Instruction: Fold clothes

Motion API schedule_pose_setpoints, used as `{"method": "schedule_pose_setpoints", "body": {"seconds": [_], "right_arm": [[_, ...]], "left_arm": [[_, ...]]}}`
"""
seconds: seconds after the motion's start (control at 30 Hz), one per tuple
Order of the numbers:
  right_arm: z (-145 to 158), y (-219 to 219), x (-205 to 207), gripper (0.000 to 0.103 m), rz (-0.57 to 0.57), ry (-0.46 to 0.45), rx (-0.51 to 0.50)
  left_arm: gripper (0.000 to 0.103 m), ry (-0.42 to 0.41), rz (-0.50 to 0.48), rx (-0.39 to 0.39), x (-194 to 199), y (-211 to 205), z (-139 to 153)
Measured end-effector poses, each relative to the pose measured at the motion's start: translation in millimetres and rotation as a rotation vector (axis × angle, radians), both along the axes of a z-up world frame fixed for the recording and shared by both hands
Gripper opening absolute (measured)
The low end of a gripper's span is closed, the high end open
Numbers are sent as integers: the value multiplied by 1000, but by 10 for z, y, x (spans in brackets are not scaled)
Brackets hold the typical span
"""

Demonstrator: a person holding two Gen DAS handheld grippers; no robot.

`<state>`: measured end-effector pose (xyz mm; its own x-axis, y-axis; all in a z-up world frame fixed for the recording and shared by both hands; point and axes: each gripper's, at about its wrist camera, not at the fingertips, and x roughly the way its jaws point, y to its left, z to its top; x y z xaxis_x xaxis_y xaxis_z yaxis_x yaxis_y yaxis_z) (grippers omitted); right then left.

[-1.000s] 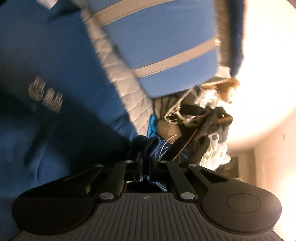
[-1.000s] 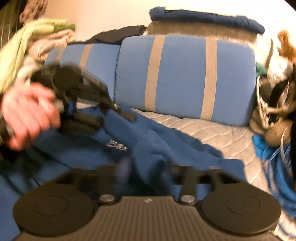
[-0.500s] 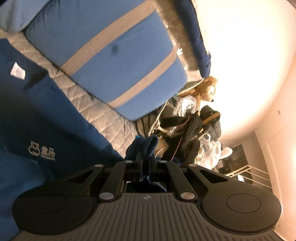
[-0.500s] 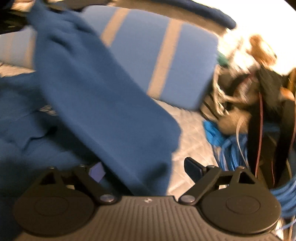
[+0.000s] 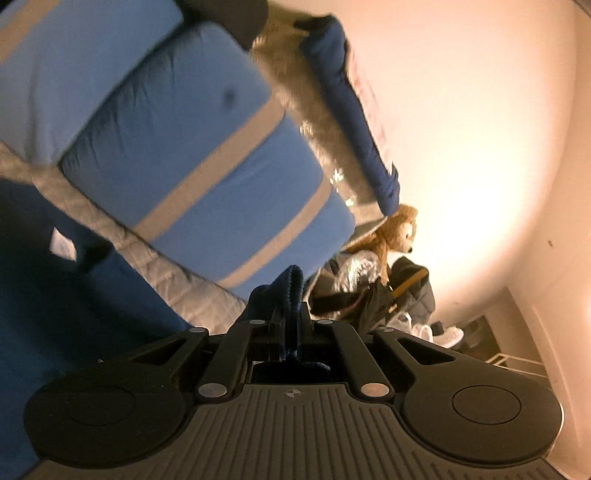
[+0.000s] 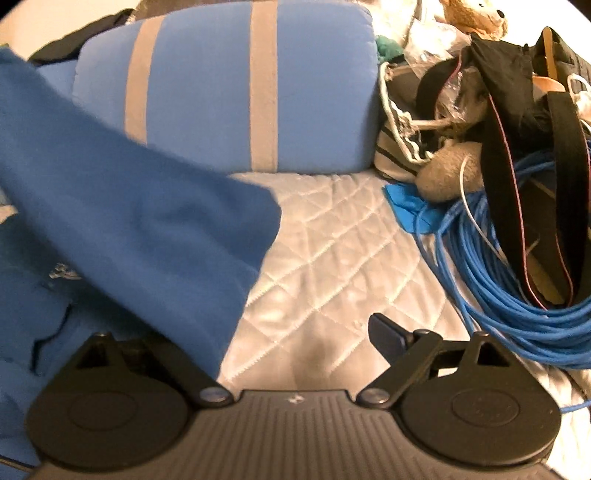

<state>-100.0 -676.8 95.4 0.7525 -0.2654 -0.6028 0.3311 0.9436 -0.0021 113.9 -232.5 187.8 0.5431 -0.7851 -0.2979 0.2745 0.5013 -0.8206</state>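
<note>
My left gripper (image 5: 287,314) is pinching a ribbed edge of the blue sweater (image 5: 74,314), its fingers (image 5: 275,325) pressed together on the fabric, with a dark knit fold sticking up between them. The rest of the sweater is lying dark and spread across the lower left of the left wrist view, with a small white tag (image 5: 62,245) showing on it. Beyond it, the quilt (image 5: 207,299) is running as a pale strip under the striped pillow (image 5: 207,173), which is filling the upper left. A navy blanket (image 5: 354,122) is lying along the top behind the pillow, and a teddy bear (image 5: 397,229) is sitting against the wall above a heap of dark bags (image 5: 399,299).

My right gripper (image 6: 295,339) is hanging wide apart, grasping nothing. Its right finger (image 6: 388,332) is showing bare over the quilt (image 6: 332,258); the left one is hidden under the sweater. In the right wrist view a flap of the sweater (image 6: 147,229) is draping from the upper left down across the left side of my gripper, and the body of the garment is lying beneath it at the left edge, with a small pale logo (image 6: 62,273) peeking out. The pillow (image 6: 221,92) is standing upright behind, at the far edge of the quilt. To the right, a coil of blue cable (image 6: 517,306) is resting on the quilt beside black straps (image 6: 561,155) and a pile of bags, with the bear (image 6: 472,14) at the top.
</note>
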Motion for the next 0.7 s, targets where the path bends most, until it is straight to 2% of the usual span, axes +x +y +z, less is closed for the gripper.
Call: {"method": "schedule_pose_setpoints", "body": {"seconds": [0.37, 0.7], "right_arm": [[93, 262, 267, 95, 97, 37, -28], [80, 547, 371, 95, 185, 113, -135]], "left_arm": [[5, -40, 95, 131, -168, 594, 187], [5, -37, 157, 283, -248, 1062, 162]]}}
